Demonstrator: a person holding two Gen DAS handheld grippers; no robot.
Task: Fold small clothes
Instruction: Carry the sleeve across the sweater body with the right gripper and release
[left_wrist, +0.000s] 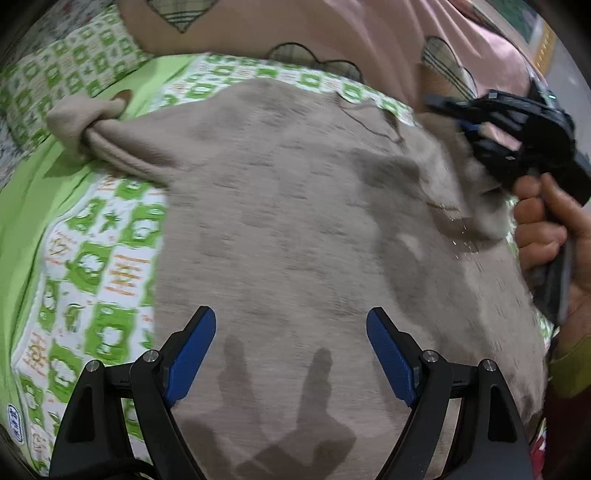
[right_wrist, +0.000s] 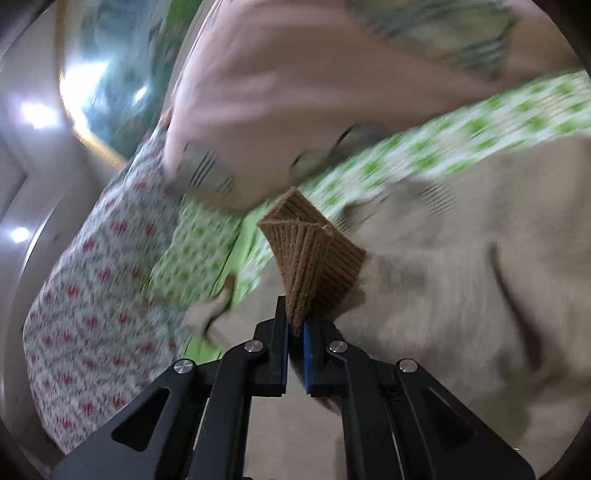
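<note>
Pinching a ribbed cuff (right_wrist: 314, 258), the right claw (right_wrist: 294, 328) starts folding; the beige sweater (left_wrist: 295, 206) lies mostly flat on the bed (left_wrist: 74, 192) (left claw (left_wrist: 291, 328) spread, empty, at 6 o'clock).

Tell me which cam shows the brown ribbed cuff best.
Right wrist view: the brown ribbed cuff sits centre frame, sharp, pinched between the shut right gripper. In the left wrist view the right gripper is blurred at the beige garment's far edge, and the cuff can't be made out.
</note>
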